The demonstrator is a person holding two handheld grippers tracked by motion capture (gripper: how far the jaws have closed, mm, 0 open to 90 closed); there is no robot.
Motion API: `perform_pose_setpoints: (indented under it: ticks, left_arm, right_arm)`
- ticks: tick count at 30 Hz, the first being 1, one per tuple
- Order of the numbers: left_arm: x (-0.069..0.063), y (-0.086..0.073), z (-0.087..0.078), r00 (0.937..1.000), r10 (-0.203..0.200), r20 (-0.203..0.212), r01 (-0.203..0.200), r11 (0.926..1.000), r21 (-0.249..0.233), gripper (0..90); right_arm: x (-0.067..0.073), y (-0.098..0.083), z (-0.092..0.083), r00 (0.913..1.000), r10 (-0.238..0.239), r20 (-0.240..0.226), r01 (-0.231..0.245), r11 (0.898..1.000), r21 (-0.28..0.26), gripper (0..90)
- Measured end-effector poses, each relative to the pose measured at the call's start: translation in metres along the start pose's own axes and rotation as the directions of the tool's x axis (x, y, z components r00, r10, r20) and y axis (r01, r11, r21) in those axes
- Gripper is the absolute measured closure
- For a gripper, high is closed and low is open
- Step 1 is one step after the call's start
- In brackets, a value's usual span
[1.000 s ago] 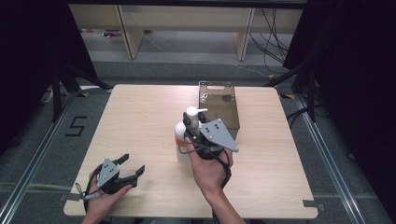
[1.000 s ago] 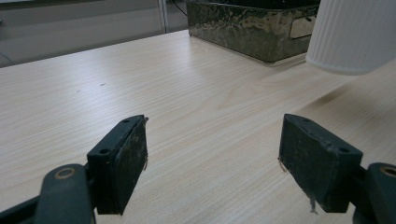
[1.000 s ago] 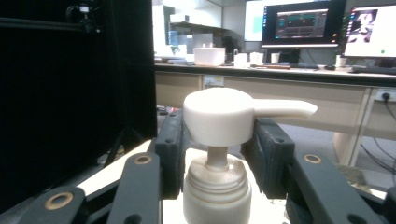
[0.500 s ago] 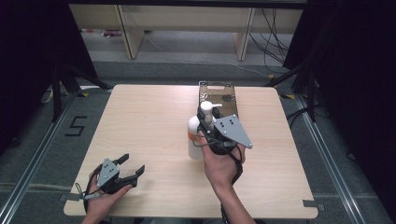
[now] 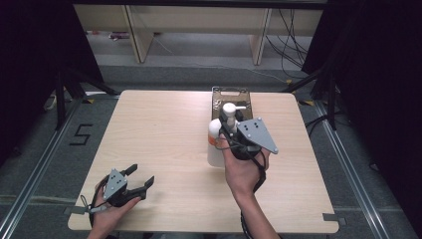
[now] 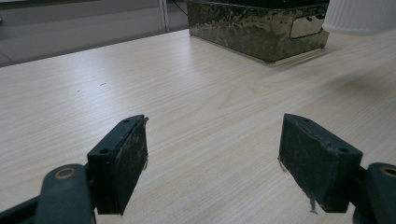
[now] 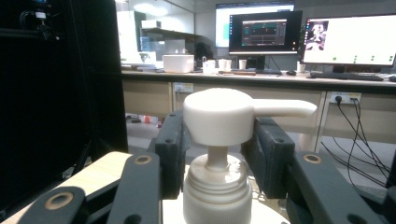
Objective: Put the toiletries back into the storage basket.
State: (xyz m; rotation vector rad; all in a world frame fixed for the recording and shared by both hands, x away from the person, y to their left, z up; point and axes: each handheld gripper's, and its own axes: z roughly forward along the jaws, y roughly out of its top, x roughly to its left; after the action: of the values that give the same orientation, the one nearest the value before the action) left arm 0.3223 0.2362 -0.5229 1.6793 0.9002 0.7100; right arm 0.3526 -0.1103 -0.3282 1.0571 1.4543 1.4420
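We see the right gripper [image 5: 230, 130] clamped on the neck of the white pump bottle [image 5: 217, 145], and it carries that bottle further across the table [image 5: 149, 129] than half a second back: a second ago the bottle hung nearer the middle of the board, and now it sits just short of the dark metal box [image 5: 231, 99] that lies straight beyond the jaws. We judge that the carry is nearly over and that the box is the target, with only the last lift over its near wall left to make.

In the right gripper view the pump head [image 7: 219, 115] rises between the two black jaws, smooth matt plastic, a rounded cap with a long flat spout pointing off to the right of the tool. Below it the collar [image 7: 217, 186] is ribbed.

The left gripper [image 5: 135, 182] has not shifted; it rests low at the person's side of the table, jaws wide apart and holding nothing. Ahead of its pads [image 6: 122, 161] runs pale wood grain, and beyond that stands the box [image 6: 257, 25], its wall hammered and glossy. The fluted white base of the bottle [image 6: 359, 16] hangs at the far right of it.
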Motion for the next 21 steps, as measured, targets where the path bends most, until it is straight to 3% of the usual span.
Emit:
perform_pose_setpoints:
  ticks: [4, 11, 12, 21]
  left_arm:
    - [0.0, 0.0, 0.0, 1.0, -0.004, 0.001, 0.004, 1.0, -0.002, 22.9]
    - [0.0, 0.0, 0.0, 1.0, -0.003, 0.002, 0.003, 1.0, -0.001, 23.0]
    - [0.0, 0.0, 0.0, 1.0, -0.002, 0.001, 0.002, 1.0, -0.001, 22.9]
    - [0.0, 0.0, 0.0, 1.0, -0.002, 0.002, 0.002, 1.0, -0.001, 23.0]
  right_arm:
    - [-0.002, 0.002, 0.002, 0.9998, 0.02, 0.0, -0.02, 1.0, 0.002, 60.5]
    - [-0.009, 0.008, 0.007, 0.9998, 0.001, 0.022, -0.001, 1.0, -0.008, 60.5]
    - [-0.009, 0.008, 0.008, 0.9997, 0.018, 0.018, -0.017, 1.0, -0.01, 60.5]
    - [-0.016, 0.012, 0.016, 0.9992, 0.011, 0.039, -0.01, 1.0, -0.015, 60.5]
